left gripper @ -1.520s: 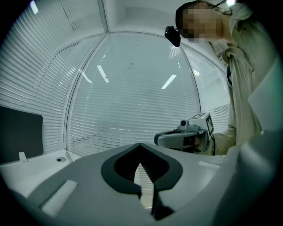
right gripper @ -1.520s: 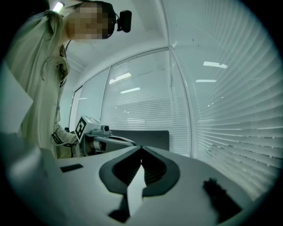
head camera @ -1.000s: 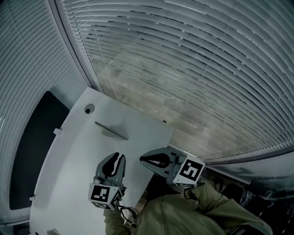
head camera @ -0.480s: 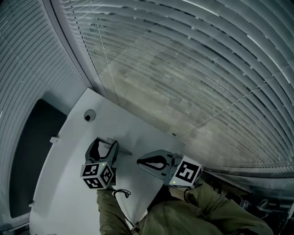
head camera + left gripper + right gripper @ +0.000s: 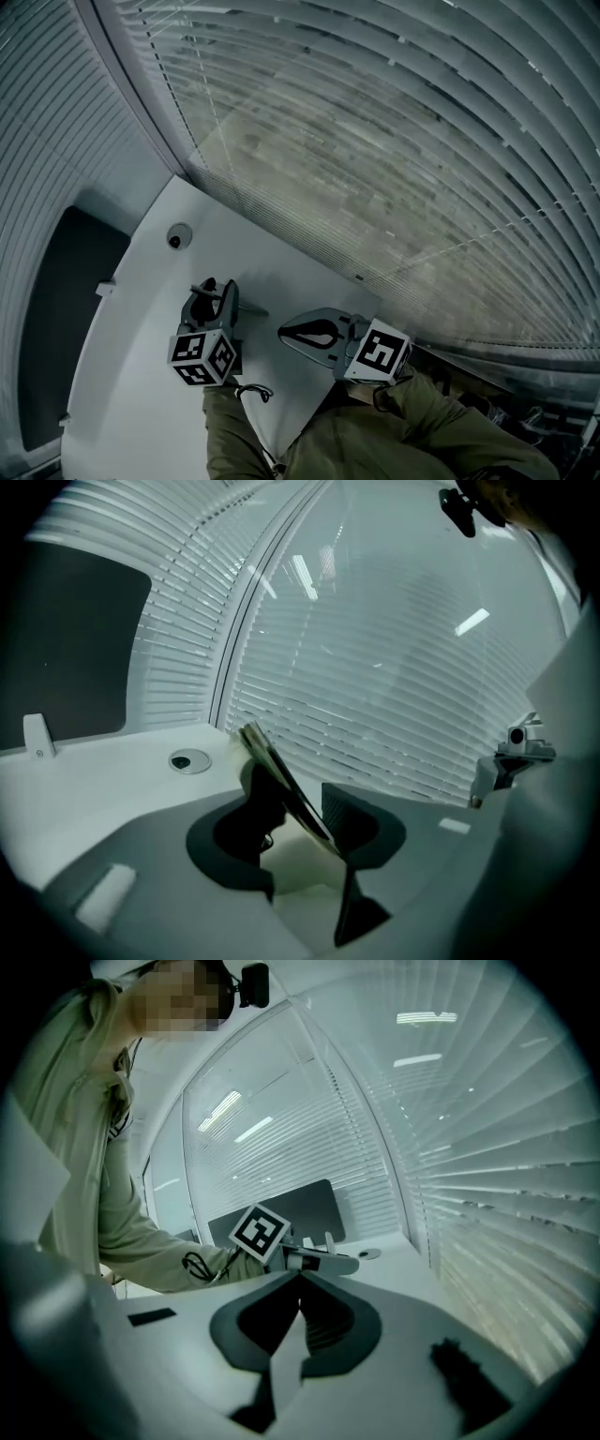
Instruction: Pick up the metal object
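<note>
The left gripper (image 5: 211, 292), jaws half open, is closing them around the thin flat metal strip (image 5: 281, 780) to lift it off the white worktop (image 5: 131, 375); the right gripper (image 5: 289, 331) idles at lower centre, jaws together, empty.

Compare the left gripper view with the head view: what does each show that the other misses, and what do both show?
Only the left gripper view: the gap inside the left hand-held gripper's closing jaws, with the metal object slanting between them. Only the head view: that hand-held gripper's marker cube and the person's sleeves. Both: the metal object, the white table, its round grommet, the blinds.
</note>
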The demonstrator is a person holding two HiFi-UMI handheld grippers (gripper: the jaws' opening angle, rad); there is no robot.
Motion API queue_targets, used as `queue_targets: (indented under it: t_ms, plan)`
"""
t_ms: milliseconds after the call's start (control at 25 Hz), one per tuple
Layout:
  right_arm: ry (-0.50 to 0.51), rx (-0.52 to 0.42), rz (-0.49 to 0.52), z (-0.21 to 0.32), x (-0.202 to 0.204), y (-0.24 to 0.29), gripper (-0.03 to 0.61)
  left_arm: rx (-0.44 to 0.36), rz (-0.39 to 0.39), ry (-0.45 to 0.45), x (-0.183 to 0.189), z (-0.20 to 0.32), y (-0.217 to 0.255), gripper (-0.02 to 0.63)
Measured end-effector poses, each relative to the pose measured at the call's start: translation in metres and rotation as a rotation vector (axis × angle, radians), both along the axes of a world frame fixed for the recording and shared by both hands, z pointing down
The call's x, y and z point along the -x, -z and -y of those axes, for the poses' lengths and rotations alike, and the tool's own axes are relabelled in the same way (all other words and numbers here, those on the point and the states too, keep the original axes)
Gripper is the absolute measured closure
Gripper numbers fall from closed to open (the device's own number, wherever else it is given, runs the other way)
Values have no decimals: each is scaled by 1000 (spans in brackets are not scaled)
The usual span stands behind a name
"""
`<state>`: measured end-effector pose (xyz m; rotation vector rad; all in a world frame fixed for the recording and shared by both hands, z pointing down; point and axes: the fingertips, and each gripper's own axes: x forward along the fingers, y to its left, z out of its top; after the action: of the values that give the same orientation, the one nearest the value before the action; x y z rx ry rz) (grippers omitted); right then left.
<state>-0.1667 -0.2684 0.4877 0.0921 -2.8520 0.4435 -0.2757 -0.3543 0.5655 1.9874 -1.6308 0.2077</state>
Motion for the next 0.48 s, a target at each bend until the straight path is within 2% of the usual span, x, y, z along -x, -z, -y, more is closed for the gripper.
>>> queue_targets:
  t_ms: [240, 480]
  plan:
    - [-15, -7, 2, -2, 0, 4, 574, -59, 40, -34, -6, -12, 21, 454]
    - [-22, -63, 23, -14, -6, 24, 574, -187, 59, -77, -25, -39, 73, 469]
